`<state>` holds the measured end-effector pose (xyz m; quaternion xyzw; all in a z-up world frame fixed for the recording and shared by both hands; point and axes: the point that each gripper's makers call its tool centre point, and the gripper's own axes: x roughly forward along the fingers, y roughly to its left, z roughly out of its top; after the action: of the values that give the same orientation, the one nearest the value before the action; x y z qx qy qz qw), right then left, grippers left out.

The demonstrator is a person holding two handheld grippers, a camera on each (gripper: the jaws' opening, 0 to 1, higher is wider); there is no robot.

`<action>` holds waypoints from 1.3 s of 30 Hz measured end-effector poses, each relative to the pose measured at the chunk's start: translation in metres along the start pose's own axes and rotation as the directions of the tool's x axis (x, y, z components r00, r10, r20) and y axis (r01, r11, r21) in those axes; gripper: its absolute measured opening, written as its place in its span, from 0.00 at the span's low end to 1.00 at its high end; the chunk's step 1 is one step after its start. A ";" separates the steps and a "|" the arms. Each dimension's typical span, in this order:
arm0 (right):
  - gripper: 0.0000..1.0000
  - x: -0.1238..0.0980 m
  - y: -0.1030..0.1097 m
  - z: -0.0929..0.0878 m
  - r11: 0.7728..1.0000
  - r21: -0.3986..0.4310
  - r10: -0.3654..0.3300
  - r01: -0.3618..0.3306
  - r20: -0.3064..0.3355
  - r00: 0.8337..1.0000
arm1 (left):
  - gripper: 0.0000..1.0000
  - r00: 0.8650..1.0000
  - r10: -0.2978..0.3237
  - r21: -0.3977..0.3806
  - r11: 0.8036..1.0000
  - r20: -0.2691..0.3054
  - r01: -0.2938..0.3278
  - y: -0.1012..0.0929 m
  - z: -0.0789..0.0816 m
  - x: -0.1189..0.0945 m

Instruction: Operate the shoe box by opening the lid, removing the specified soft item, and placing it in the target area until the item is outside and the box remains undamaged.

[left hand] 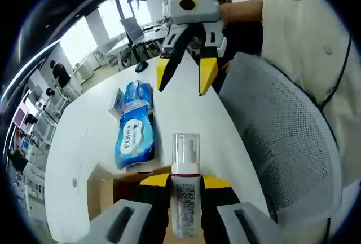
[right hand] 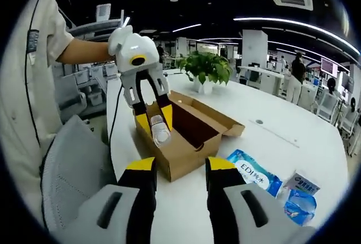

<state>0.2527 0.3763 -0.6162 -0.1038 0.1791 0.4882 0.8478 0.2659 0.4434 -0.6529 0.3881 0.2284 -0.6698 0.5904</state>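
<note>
Left hand-held gripper (right hand: 155,119) pinched a pump bottle (left hand: 185,190) above the open shoe box (right hand: 186,142) — lifted clear. Right hand-held gripper (left hand: 186,78) hung spread, empty. Wipes pack (left hand: 135,137) lay on the bench (left hand: 192,114) at 10 o'clock — already out.

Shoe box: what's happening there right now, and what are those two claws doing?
Left gripper shut on pump bottle, above open shoe box. Right gripper open, empty. Wipes pack and small packets already on table. Nothing blocking.
</note>
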 end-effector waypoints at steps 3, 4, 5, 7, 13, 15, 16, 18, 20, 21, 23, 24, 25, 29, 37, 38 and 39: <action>0.30 0.004 0.008 0.003 0.999 -0.012 0.031 -0.031 0.001 1.000 | 0.19 1.000 -0.010 0.007 1.000 0.007 0.010 -0.002 0.006 0.003; 0.30 0.005 0.012 0.004 0.999 -0.021 0.046 -0.046 0.002 0.999 | 0.19 1.000 -0.014 0.007 1.000 0.009 0.014 -0.003 0.007 0.004; 0.31 0.006 0.014 0.004 0.998 -0.028 0.051 -0.051 -0.001 0.999 | 0.19 1.000 -0.020 0.010 1.000 0.012 0.020 -0.004 0.009 0.005; 0.32 0.008 0.018 0.004 0.997 -0.042 0.063 -0.063 -0.009 0.998 | 0.19 0.999 -0.029 0.015 0.999 0.015 0.029 -0.006 0.013 0.006; 0.29 0.015 0.026 0.008 0.994 -0.068 0.086 -0.086 -0.011 0.996 | 0.19 0.997 -0.063 0.031 0.998 0.038 0.061 -0.013 0.024 0.011; 0.26 0.016 0.030 0.009 0.992 -0.086 0.096 -0.097 -0.012 0.995 | 0.19 0.996 -0.072 0.039 0.997 0.047 0.070 -0.016 0.027 0.012; 0.26 0.017 0.030 0.009 0.991 -0.094 0.097 -0.098 -0.016 0.995 | 0.19 0.996 -0.077 0.041 0.996 0.051 0.075 -0.016 0.028 0.012; 0.25 0.017 0.034 0.009 0.987 -0.121 0.107 -0.109 -0.023 0.994 | 0.19 0.995 -0.083 0.042 0.996 0.061 0.081 -0.018 0.031 0.013; 0.21 0.017 0.036 0.009 0.983 -0.136 0.117 -0.120 -0.030 0.993 | 0.19 0.992 -0.100 0.039 0.995 0.075 0.097 -0.021 0.034 0.014; 0.20 0.016 0.038 0.008 0.981 -0.147 0.124 -0.128 -0.033 0.992 | 0.19 0.991 -0.103 0.039 0.994 0.080 0.100 -0.021 0.035 0.014; 0.17 0.016 0.039 0.007 0.978 -0.160 0.126 -0.131 -0.039 0.991 | 0.19 0.989 -0.112 0.034 0.993 0.095 0.109 -0.023 0.038 0.014; 0.17 0.016 0.039 0.007 0.978 -0.161 0.126 -0.132 -0.043 0.991 | 0.19 0.989 -0.113 0.038 0.993 0.097 0.110 -0.024 0.038 0.014; 0.16 0.016 0.040 0.006 0.977 -0.163 0.132 -0.138 -0.047 0.990 | 0.19 0.989 -0.114 0.042 0.993 0.093 0.111 -0.024 0.038 0.014; 0.17 0.015 0.043 0.000 0.969 -0.194 0.140 -0.153 -0.080 0.987 | 0.19 0.988 -0.122 0.049 0.992 0.095 0.118 -0.027 0.040 0.015; 0.20 0.016 0.041 0.001 0.970 -0.194 0.135 -0.147 -0.077 0.988 | 0.19 0.984 -0.120 0.031 0.993 0.130 0.117 -0.028 0.043 0.014; 0.22 0.016 0.040 0.001 0.969 -0.197 0.133 -0.146 -0.079 0.988 | 0.19 0.984 -0.119 0.030 0.993 0.131 0.116 -0.028 0.043 0.014; 0.23 0.016 0.040 0.001 0.970 -0.195 0.132 -0.145 -0.077 0.988 | 0.19 0.984 -0.120 0.028 0.993 0.132 0.117 -0.028 0.043 0.013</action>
<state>0.2259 0.4090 -0.6218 -0.1912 0.1624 0.5582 0.7908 0.2281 0.4077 -0.6421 0.3342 0.2044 -0.7304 0.5595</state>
